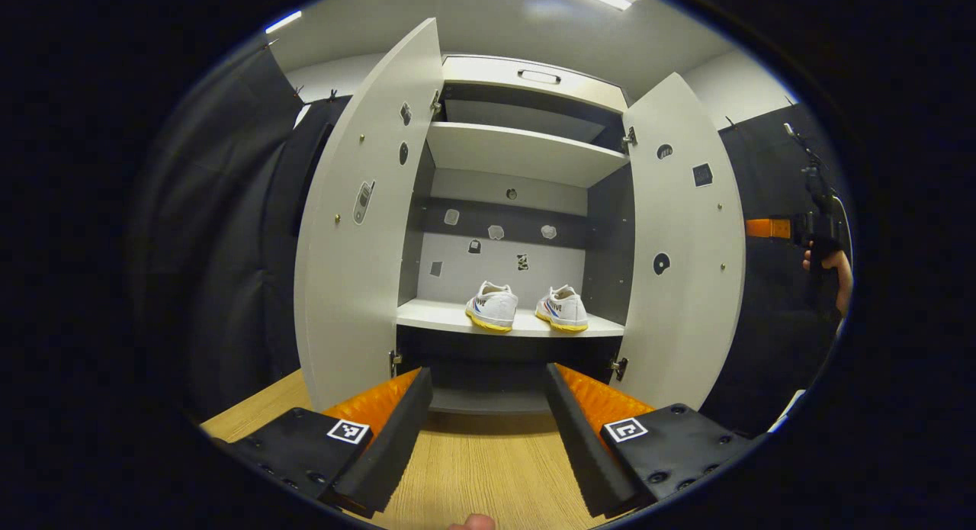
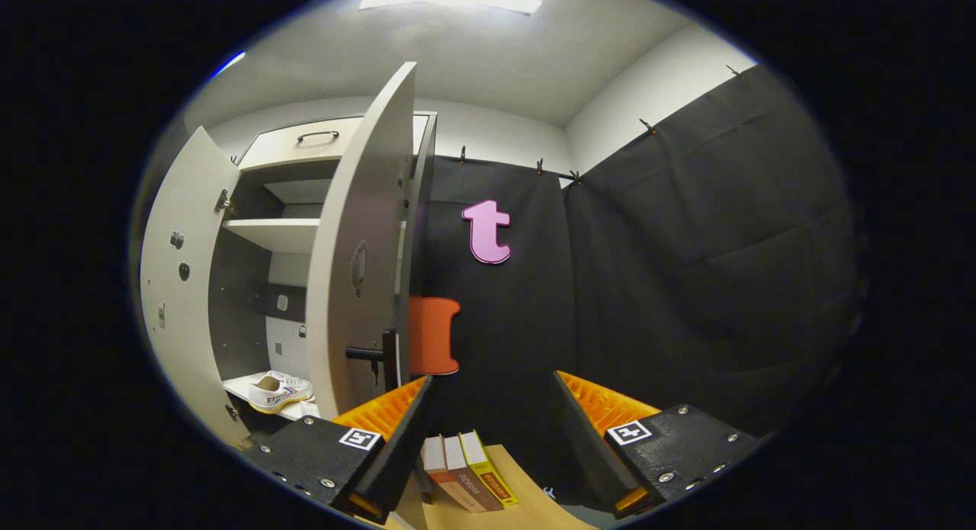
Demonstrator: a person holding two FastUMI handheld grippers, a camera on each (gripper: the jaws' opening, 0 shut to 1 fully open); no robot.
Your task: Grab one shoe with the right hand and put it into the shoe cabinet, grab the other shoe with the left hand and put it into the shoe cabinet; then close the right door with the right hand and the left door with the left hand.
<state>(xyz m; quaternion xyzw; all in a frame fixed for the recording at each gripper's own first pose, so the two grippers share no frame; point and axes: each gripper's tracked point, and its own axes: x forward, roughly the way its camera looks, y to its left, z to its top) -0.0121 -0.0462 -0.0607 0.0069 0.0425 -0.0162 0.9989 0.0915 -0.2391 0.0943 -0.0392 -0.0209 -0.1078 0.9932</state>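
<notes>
Already, both shoes are seen on the lower shelf point(image 1: 427, 316) inside the shoe cabinet point(image 1: 534, 76). In the left gripper view the left shoe point(image 1: 492, 306) and the right shoe point(image 1: 563, 309) stand side by side, near each other but apart, with their toes turned toward the camera. In the right gripper view one shoe point(image 2: 279, 391) is seen on the same shelf, behind the edge of a door.

Both doors are found open. In the left gripper view the left door point(image 1: 362, 232) and the right door point(image 1: 682, 248) are swung outward on each side of the shelves. In the right gripper view the right door point(image 2: 358, 263) is seen almost edge-on, and a dark handle point(image 2: 377, 354) sticks out from it.

The left gripper point(image 1: 488, 408) is held in front of the cabinet, over a wooden surface point(image 1: 473, 469); its fingers are spread apart and nothing is between them. The right gripper point(image 2: 492, 415) is also spread apart and holds nothing. Below it, three books point(image 2: 467, 473) are seen lying together on a wooden top. Far at the right in the left gripper view, a hand point(image 1: 835, 274) holding the other gripper is visible.
</notes>
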